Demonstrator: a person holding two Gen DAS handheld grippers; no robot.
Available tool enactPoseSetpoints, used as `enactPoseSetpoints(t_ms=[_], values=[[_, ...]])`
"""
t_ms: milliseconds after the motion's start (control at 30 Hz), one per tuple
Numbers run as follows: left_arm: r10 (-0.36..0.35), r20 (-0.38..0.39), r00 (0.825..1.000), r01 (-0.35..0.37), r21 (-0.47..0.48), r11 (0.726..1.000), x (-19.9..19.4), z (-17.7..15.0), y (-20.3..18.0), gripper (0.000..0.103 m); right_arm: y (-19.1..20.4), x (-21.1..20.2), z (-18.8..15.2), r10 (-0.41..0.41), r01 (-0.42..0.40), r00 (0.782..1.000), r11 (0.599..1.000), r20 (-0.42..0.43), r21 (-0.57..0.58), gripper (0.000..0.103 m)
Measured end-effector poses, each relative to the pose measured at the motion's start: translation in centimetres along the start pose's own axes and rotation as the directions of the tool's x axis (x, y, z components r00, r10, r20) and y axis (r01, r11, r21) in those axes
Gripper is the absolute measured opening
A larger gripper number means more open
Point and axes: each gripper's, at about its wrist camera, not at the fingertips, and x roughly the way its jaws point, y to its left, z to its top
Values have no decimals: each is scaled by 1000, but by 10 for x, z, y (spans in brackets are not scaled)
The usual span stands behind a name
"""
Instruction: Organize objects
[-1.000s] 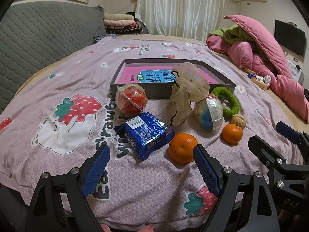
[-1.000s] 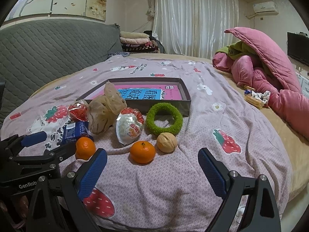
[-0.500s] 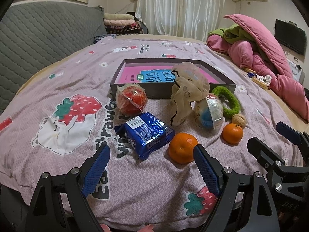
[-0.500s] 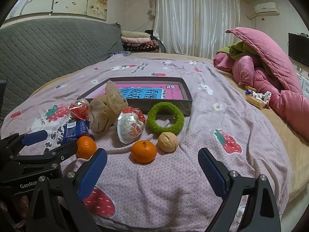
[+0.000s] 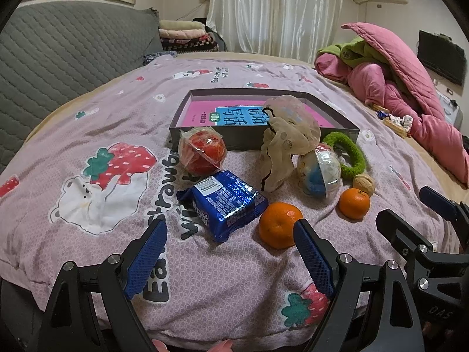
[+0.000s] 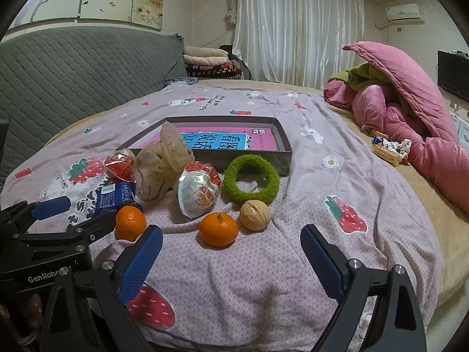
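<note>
Tangerines, a walnut (image 6: pixel 255 215) and wrapped snacks lie near the bedspread's (image 6: pixel 337 176) front edge. The left gripper (image 5: pixel 230 252) hovers spread and empty before the blue biscuit packet (image 5: pixel 224 202) and nearer tangerine (image 5: pixel 278 224). The right gripper (image 6: pixel 231 259), jaws apart, faces the other tangerine (image 6: pixel 218 229). Behind stand a green ring (image 6: pixel 251 179) and grey box (image 6: pixel 285 154).

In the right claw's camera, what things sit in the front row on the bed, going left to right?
Left mandarin → right mandarin → walnut.
</note>
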Motion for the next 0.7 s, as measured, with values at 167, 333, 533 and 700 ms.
enactPoseSetpoints(t_ms=[167,333,533,700], values=[[3,1,1000,-3,-1,1000,0,0,1,88,3,0,0,4,-4,1000,1000,3,-5,95],[3,-6,1000,-3,-7,1000,0,0,5,88,7,0,1,8,-7,1000,1000,3,-10,95],[4,-10,1000,-4,-16,1000,0,0,10,88,11,2,2,16,-16,1000,1000,0,-12,95],[6,-20,1000,-7,-16,1000,3,0,15,88,14,3,3,20,-20,1000,1000,-3,-14,95]])
